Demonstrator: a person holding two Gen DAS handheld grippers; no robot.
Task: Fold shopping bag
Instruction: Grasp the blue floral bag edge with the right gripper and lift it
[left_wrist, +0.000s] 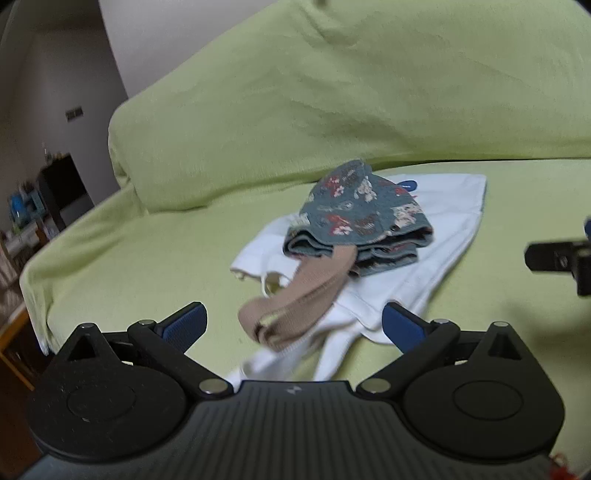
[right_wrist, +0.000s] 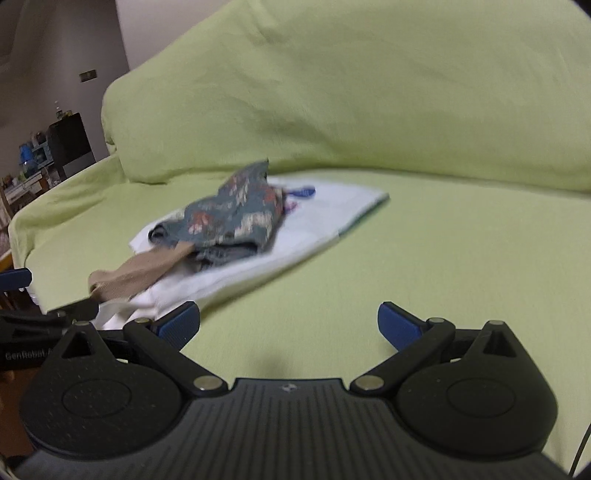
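Nearest in the left wrist view, the left gripper (left_wrist: 291, 325) has its blue-padded fingers spread wide with nothing between them. It hovers low over the near end of the bags, where the tan strap (left_wrist: 295, 299) of the patterned shopping bag (left_wrist: 360, 216) trails toward the gap between the fingers without touching either pad. White handles of the white bag (left_wrist: 436, 243) also reach under that gap.

The right gripper (right_wrist: 288, 321) is likewise wide apart and holds nothing; it hangs above bare green sofa cover (right_wrist: 443, 258), to the right of the bags and clear of them. Its left finger sits near the white bag's closest corner.

Farther on, the patterned shopping bag lies bunched into a loose, layered bundle on top of the white bag, which is spread flat on the sofa seat. Beyond both rises the green-covered backrest (left_wrist: 369, 92). Both views are somewhat blurred.
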